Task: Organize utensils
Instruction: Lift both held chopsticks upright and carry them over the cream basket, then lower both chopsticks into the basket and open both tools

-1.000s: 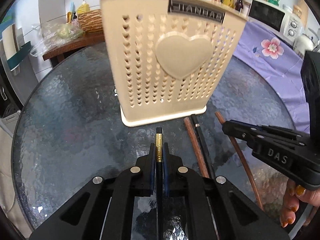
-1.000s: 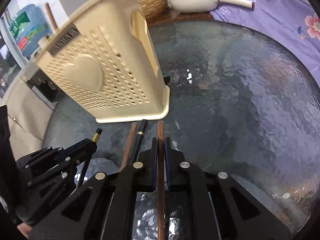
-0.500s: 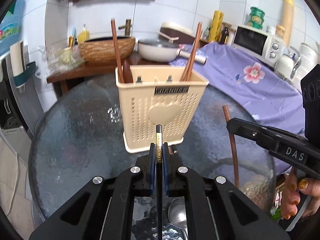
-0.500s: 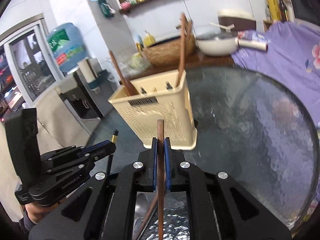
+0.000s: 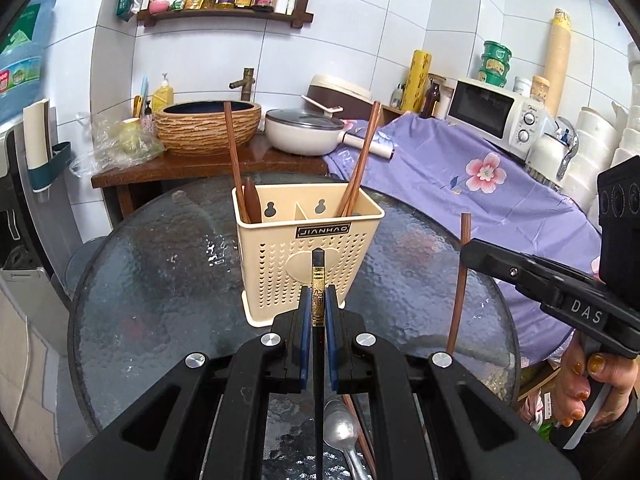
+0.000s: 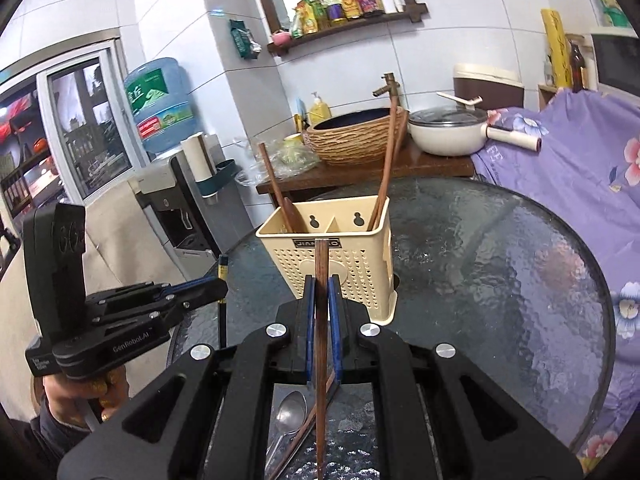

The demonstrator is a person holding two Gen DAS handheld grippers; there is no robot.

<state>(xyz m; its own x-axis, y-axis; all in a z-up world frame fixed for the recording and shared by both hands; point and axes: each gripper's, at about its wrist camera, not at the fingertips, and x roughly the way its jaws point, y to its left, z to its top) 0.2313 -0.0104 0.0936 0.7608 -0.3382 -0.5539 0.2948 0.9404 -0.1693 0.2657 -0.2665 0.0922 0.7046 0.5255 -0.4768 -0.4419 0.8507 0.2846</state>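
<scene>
My left tool (image 5: 319, 308) clamps a black chopstick (image 5: 318, 280). My right tool (image 6: 321, 300) clamps a brown chopstick (image 6: 321, 280), both short of the holder (image 5: 308, 248).

Cream holder (image 5: 308, 256), heart-shaped perforations. Black chopstick (image 5: 319, 280) with gold patterned band; brown wooden chopstick (image 6: 321, 292). Bench (image 5: 160, 280): dark textured glass. Purple cloth (image 5: 472, 176), pink flowers. Silver spoon (image 5: 340, 428).

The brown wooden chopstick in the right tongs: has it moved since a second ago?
Yes. The brown wooden chopstick rose off the round glass table; its tip is now level with the beige plastic utensil holder's rim.
</scene>
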